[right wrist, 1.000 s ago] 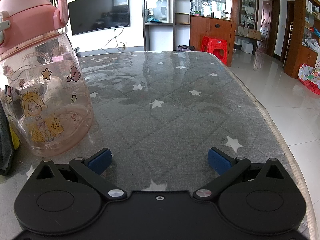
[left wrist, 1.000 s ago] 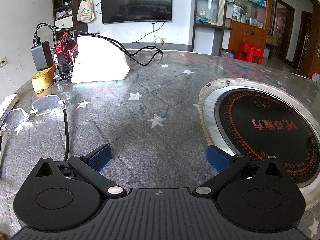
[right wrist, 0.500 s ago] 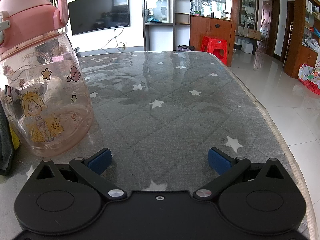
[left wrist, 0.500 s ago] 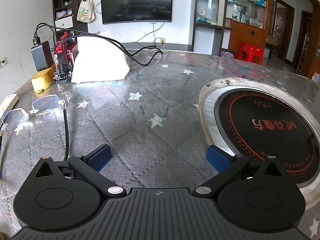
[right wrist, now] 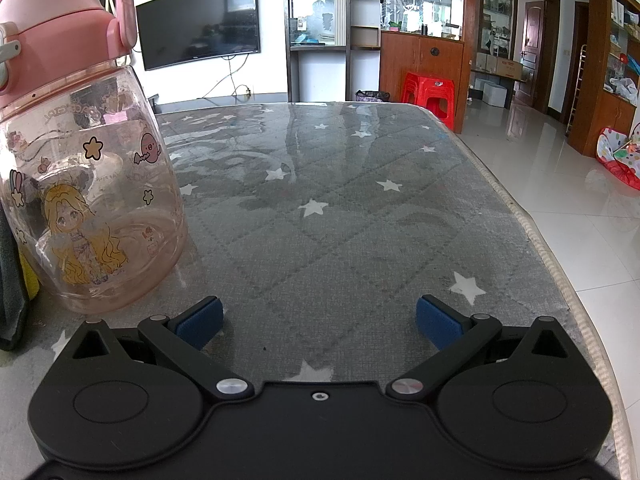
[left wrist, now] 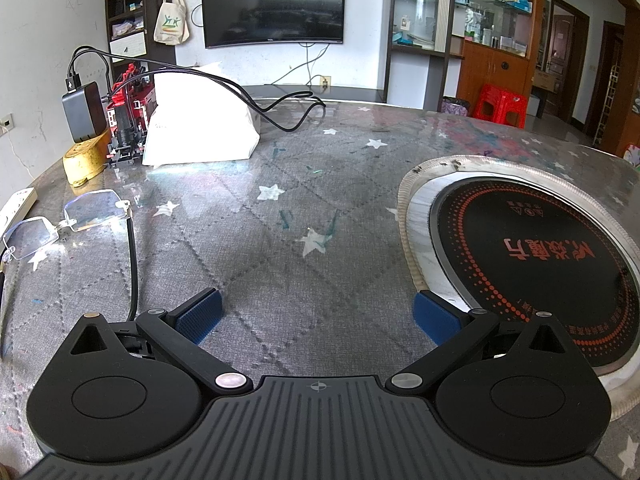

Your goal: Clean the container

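A clear pink water bottle [right wrist: 88,200] with a pink lid [right wrist: 60,28] and a cartoon girl print stands upright on the grey star-patterned table at the left of the right wrist view. My right gripper [right wrist: 318,320] is open and empty, low over the table, with its left finger just right of the bottle's base. My left gripper [left wrist: 316,316] is open and empty above the table. The bottle does not show in the left wrist view.
A round induction hob [left wrist: 532,256] is set into the table at my left gripper's right. Glasses [left wrist: 68,220], a white bag [left wrist: 200,128], a charger with cables [left wrist: 82,110] and a red device lie far left. A dark cloth [right wrist: 10,280] lies behind the bottle. The table edge [right wrist: 532,232] runs along the right.
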Available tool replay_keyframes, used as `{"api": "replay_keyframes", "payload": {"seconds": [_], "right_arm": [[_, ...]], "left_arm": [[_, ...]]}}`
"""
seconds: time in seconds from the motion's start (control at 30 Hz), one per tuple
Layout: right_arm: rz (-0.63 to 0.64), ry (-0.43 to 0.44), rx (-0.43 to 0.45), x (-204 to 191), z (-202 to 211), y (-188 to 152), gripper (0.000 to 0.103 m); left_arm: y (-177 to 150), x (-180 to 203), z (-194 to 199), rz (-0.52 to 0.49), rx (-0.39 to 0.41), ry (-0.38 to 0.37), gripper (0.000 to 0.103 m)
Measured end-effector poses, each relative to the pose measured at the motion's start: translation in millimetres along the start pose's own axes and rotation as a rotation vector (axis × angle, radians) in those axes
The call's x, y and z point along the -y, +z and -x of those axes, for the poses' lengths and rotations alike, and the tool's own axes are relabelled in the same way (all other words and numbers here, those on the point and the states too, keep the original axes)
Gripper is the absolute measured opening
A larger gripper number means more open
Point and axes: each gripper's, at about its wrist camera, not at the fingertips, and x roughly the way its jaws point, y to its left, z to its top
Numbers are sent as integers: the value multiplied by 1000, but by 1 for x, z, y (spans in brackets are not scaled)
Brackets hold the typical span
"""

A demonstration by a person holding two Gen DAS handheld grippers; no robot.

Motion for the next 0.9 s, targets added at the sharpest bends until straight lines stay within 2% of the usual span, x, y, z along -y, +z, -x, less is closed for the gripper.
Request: {"api": "replay_keyframes", "payload": {"seconds": [0.9], "right_arm": [[0,0,0,-9,3,-2,103]], "left_arm": [[0,0,1,0,-1,0,103]]}}
